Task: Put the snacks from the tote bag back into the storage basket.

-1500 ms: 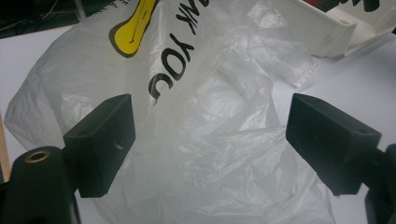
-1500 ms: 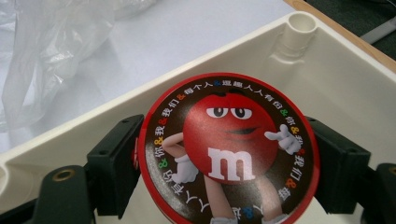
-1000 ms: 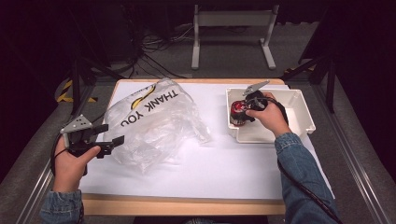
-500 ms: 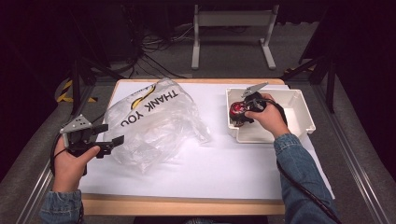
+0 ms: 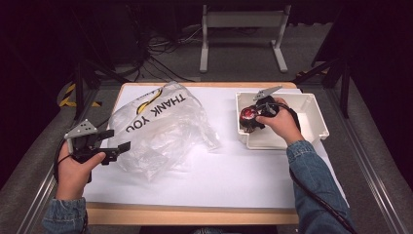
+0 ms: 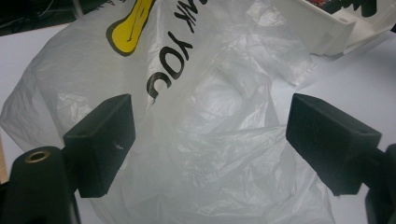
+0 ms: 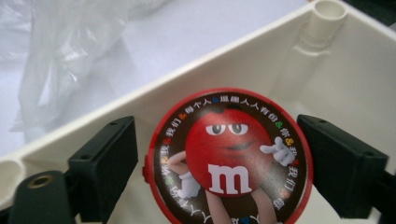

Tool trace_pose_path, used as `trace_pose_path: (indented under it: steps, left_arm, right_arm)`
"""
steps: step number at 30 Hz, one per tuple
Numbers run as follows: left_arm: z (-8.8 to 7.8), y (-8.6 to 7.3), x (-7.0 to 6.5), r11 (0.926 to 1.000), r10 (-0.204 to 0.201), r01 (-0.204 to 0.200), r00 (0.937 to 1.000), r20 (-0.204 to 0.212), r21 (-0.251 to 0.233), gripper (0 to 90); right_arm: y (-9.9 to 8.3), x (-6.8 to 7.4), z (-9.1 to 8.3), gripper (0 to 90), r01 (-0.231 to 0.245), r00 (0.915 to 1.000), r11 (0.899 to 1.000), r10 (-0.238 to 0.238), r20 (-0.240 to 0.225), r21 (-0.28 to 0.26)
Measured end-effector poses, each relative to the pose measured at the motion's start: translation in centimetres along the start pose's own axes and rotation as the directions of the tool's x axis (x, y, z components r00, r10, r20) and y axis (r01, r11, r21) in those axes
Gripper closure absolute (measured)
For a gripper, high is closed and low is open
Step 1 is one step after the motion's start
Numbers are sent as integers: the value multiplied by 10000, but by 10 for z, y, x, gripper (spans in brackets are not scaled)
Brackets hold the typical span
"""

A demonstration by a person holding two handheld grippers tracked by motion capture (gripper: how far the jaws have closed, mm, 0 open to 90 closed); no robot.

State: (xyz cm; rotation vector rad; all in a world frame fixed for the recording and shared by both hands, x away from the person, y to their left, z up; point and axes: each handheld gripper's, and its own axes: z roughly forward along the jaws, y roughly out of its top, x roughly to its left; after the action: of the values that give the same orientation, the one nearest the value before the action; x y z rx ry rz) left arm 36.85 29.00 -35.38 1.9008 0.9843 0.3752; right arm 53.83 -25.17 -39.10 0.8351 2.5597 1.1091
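Observation:
A round red tin with a cartoon candy figure lies at the left end of the white tray. My right gripper reaches into the tray with the tin between its jaws. The jaws have just been opening, and a thin gap shows beside the left pad. At the table's left, my left gripper stands open and holds nothing. It points at the crumpled clear plastic bag printed THANK YOU, which lies just beyond its jaws.
White paper covers the table. The tray's wall rises between the tin and the bag. A metal stand and cables sit on the floor behind the table.

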Motion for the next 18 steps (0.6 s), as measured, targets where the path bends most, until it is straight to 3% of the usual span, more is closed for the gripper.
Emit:
trace_pose_path:
  steps: [9, 13, 18]
  left_arm:
    - [1, -2, -3, 9999, 63, -64, 10000, 77, 155, 167]
    - [1, -3, -6, 9995, 144, -147, 9998, 112, 262, 167]
    - [-2, -5, -9, 9992, 227, -234, 9995, 239, 308, 165]
  right_arm:
    - [13, 9, -30, 99, -77, 9998, 9948, 92, 151, -1019]
    - [17, 21, -51, 92, -131, 9999, 9869, 138, 32, -1608]
    - [18, 38, -72, 80, -244, 9995, 9801, 196, -265, -1971]
